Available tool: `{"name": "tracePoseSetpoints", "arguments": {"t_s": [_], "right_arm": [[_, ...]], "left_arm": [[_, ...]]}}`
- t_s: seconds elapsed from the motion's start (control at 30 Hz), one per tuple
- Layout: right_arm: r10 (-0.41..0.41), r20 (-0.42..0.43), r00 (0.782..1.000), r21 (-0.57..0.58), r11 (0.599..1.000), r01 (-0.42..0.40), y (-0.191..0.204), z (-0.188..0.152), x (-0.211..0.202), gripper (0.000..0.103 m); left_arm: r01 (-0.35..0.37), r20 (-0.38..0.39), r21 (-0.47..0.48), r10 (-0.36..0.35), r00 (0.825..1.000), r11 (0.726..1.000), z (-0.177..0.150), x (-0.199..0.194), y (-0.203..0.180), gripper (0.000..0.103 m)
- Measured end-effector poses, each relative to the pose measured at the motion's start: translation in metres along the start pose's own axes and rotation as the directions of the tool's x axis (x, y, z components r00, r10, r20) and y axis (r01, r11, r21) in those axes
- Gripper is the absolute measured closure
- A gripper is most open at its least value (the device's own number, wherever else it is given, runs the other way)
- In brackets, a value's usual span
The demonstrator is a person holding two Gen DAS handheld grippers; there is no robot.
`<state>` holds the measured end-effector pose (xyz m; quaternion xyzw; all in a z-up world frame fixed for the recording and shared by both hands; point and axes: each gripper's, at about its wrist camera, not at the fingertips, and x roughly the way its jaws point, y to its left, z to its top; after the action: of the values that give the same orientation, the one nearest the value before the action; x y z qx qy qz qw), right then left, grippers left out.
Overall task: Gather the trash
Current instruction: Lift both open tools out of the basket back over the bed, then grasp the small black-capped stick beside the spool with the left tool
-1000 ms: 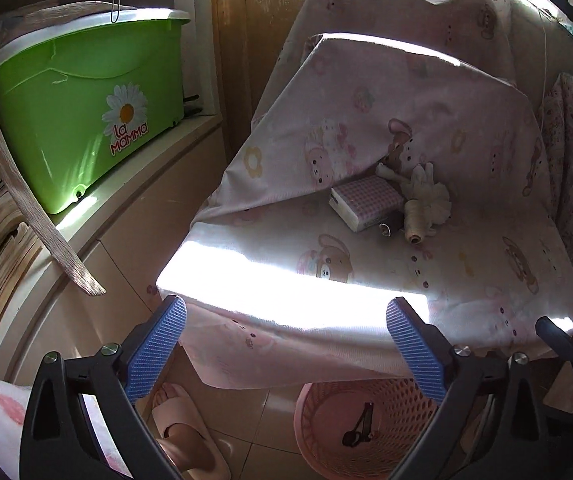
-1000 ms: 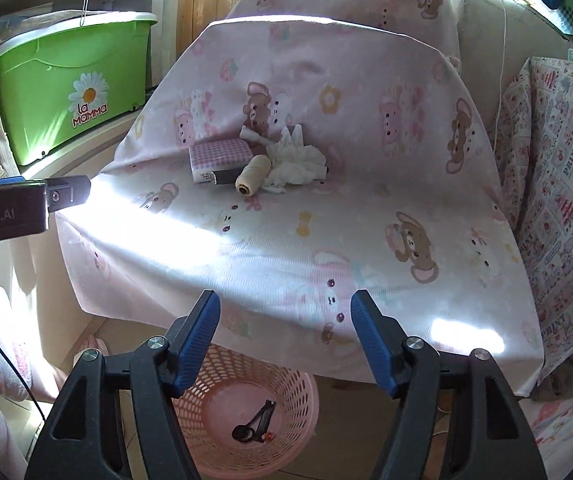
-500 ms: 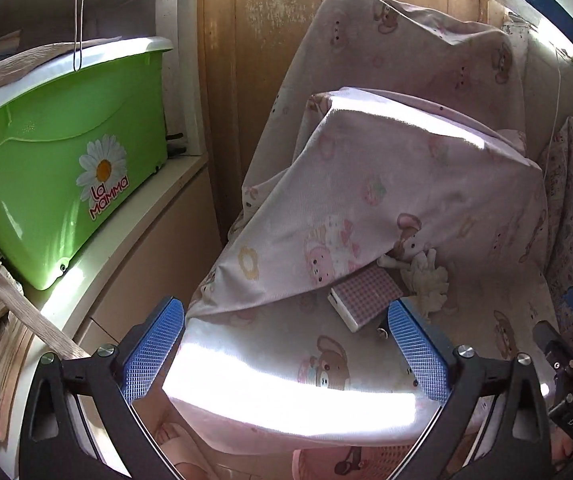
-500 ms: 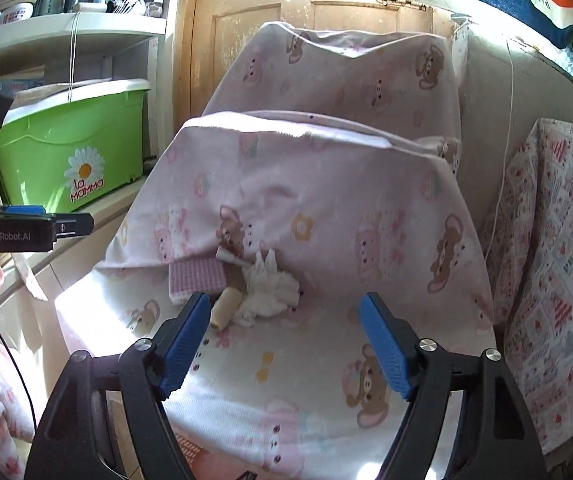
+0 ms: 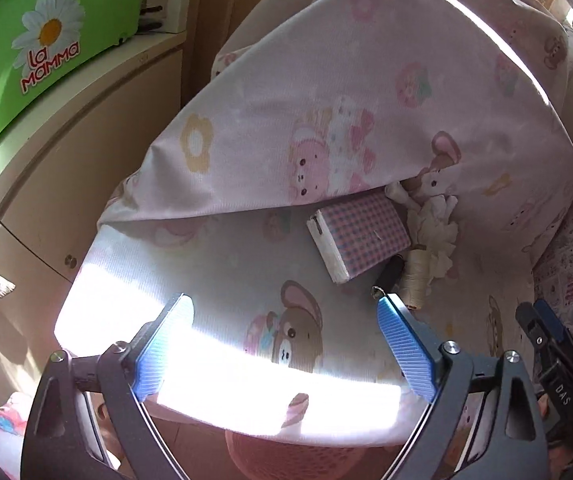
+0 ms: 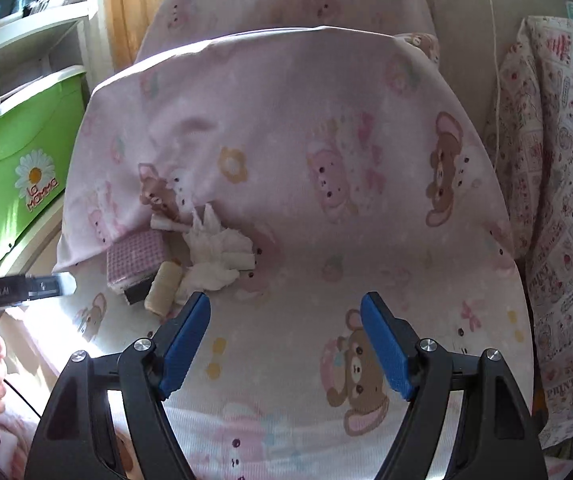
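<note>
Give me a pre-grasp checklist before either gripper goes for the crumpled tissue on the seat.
1. Right gripper open, nothing between the jaws: ok.
2. Left gripper open and empty, though its jaws have just been closing a little: ok.
3. Crumpled tissue in plain sight, uncovered: ok.
4. Tissue clear of neighbours: not ok; the thread spool and checked box sit against it.
5. Right gripper lined up on the tissue: not ok; the tissue lies up and left of the jaws.
6. Pink basket reachable for the drop: cannot tell; mostly hidden under the seat edge.

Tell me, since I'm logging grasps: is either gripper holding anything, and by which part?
Nothing is held: left gripper and right gripper are both open, empty.
</note>
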<state>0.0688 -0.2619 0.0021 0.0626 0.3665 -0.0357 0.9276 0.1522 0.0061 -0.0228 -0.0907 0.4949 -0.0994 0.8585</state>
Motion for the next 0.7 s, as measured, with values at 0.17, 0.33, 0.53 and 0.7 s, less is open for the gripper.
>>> {"name": "tracePoseSetpoints", "arguments": {"t_s": [0.17,0.33,0.53,0.7], "right_arm": [[0.019,-0.047,0.999,0.043,0.999,-0.017,-0.009,0.005,0.016,0.024],[0.008,-0.044,0.999,-0.01,1.0,-0.008,0.0,0.007,0.019,0.024],[0.005,-0.044,0.999,-0.039,0.999,-0.007,0.006,0.008,0.018,0.024],[0.006,-0.043,0.999,-0.048,0.999,-0.008,0.007,0.006,0.016,0.024]], "left_arm": [[0.063,0.015,0.118,-0.065,0.998,0.991,-0.004,0.007,-0.035,0.07],[0.045,0.016,0.174,-0.048,0.999,0.984,-0.005,0.02,-0.055,0.083],[0.106,-0.022,0.239,-0.104,0.994,0.965,-0.01,0.025,-0.072,0.094],[0.09,-0.014,0.257,-0.09,0.996,0.962,-0.011,0.028,-0.077,0.096]]}}
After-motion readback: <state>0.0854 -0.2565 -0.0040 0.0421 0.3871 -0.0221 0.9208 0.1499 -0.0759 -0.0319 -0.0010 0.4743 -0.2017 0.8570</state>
